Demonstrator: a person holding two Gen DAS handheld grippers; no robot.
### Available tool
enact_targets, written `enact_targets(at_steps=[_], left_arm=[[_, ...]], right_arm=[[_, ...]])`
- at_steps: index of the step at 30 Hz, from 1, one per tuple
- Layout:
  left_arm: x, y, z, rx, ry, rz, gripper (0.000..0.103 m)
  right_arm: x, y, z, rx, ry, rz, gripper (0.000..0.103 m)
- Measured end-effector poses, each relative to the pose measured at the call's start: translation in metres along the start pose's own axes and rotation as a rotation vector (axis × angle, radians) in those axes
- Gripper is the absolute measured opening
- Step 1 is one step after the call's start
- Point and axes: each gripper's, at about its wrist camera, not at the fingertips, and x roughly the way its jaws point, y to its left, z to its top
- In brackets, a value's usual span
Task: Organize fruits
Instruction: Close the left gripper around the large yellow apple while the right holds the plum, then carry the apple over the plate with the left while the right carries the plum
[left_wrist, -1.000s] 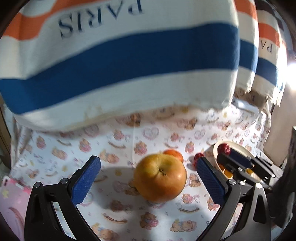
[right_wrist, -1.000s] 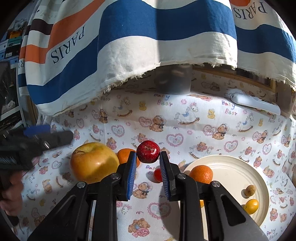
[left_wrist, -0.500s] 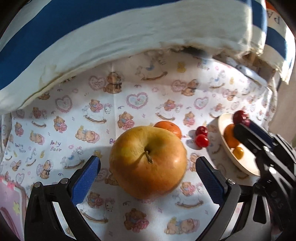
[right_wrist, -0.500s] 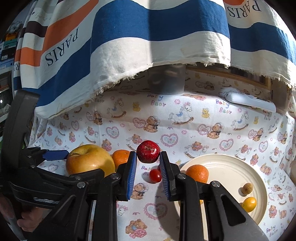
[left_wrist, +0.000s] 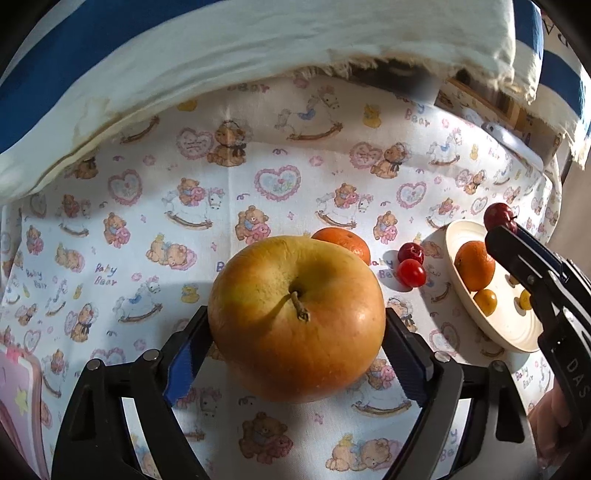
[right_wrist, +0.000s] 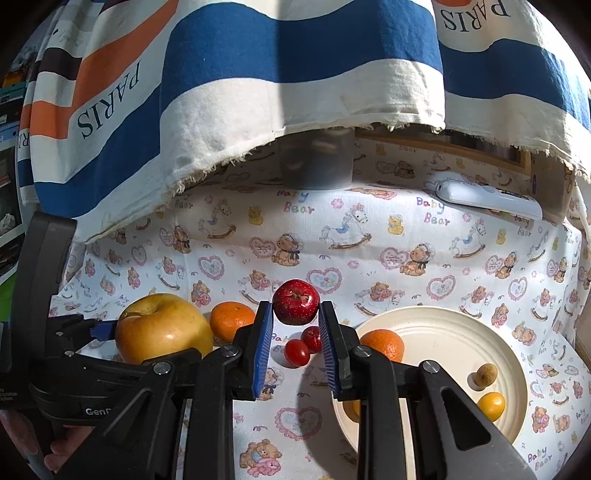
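Observation:
My left gripper (left_wrist: 295, 350) is shut on a big yellow-orange apple (left_wrist: 296, 323), its blue pads against both sides; the apple also shows in the right wrist view (right_wrist: 162, 328). My right gripper (right_wrist: 295, 328) is shut on a small red apple (right_wrist: 296, 301) and holds it above the cloth, left of the cream plate (right_wrist: 461, 332). The plate holds an orange (right_wrist: 384, 343), a yellow fruit (right_wrist: 491, 405) and a small brown fruit (right_wrist: 486, 374). An orange (right_wrist: 231, 319) and two small red fruits (right_wrist: 297, 352) lie on the cloth between apple and plate.
The table wears a white teddy-bear cloth (left_wrist: 258, 184). A striped "PARIS" cloth (right_wrist: 258, 92) hangs over the back. A white remote (right_wrist: 487, 199) lies at the back right, a grey container (right_wrist: 317, 162) at the back. A pink object (left_wrist: 18, 398) sits at the left edge.
My left gripper moved forward and closed its jaws on the big apple. My right gripper stayed almost still, holding the small red apple.

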Motion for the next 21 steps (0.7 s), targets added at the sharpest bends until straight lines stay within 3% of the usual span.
enact_targets(at_steps=[15, 21], left_arm=[[-0.069, -0.003, 0.006, 0.052, -0.223, 0.030, 0.087], [-0.101, -0.014, 0.007, 0.053, -0.265, 0.010, 0.087]], right_arm=[[-0.010, -0.005, 0.001, 0.016, -0.023, 0.001, 0.026], [-0.032, -0.008, 0.013, 0.013, -0.099, -0.020, 0.026]])
